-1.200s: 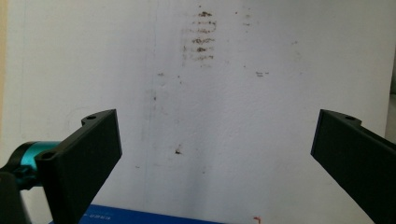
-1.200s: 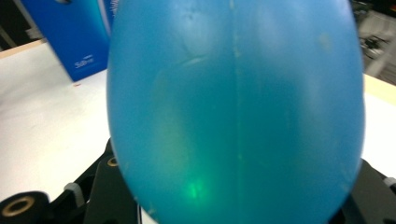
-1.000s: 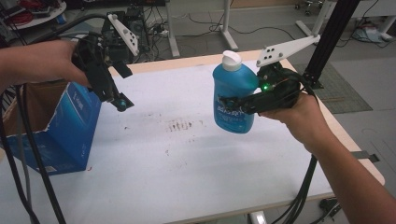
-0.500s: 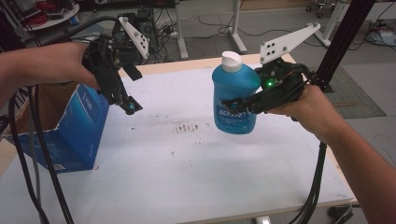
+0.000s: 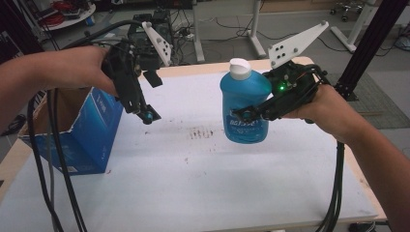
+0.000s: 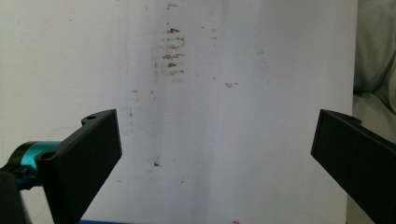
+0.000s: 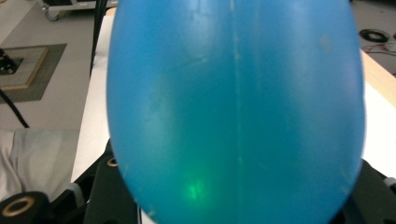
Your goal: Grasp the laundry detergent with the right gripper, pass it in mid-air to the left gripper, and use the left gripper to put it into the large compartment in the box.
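Bottle held upright above the white surface (image 5: 193,193).

Right tongs (image 5: 251,113) pinch the blue bottle (image 5: 245,104) from its side, white cap (image 5: 240,69) up, the right hand (image 5: 329,108) reaching in level from the right. Left tongs (image 5: 147,116), spread with nothing between them, point down at the surface beside the blue box (image 5: 82,140), well apart from the bottle.

Grey floor (image 5: 387,96) with cables (image 5: 232,24) behind table (image 5: 193,193).
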`<state>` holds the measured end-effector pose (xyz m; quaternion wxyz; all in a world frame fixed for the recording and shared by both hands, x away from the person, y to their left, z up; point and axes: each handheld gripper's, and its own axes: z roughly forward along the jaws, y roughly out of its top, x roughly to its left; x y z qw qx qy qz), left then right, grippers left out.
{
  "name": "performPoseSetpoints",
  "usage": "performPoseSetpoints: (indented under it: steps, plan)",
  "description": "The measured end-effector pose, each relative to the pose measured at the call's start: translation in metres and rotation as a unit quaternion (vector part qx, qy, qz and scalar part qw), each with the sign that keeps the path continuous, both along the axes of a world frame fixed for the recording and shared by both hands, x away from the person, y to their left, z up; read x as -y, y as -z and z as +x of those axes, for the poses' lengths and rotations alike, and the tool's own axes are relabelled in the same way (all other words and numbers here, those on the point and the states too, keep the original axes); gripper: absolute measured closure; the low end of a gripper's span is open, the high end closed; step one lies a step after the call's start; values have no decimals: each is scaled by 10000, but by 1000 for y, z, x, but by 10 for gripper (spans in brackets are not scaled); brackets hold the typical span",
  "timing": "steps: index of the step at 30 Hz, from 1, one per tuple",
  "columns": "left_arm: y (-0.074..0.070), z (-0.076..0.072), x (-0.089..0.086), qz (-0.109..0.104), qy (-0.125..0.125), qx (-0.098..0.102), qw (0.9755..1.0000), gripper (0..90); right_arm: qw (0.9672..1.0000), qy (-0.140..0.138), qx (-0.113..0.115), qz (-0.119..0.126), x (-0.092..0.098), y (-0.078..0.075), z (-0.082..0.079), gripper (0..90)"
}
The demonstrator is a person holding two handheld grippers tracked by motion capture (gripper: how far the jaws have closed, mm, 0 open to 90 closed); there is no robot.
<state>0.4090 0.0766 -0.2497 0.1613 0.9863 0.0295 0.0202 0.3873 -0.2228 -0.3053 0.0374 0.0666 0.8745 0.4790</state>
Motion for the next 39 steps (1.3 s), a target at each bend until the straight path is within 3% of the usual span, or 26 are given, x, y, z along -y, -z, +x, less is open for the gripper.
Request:
performPoseSetpoints:
  steps: [16, 22, 39]
  plan:
    - [0, -7, 7, -23, 44, -147, 9999, 17, 9988, -471, -95, -117, -17, 6, 7, 453]
    - [0, -7, 10, -14, 63, -181, 9998, 17, 9975, -660, -103, -246, -32, 4, 9, 453]
    - [-2, -11, 12, -58, 101, -264, 9996, 18, 9946, -823, -126, -621, -58, 6, 13, 456]
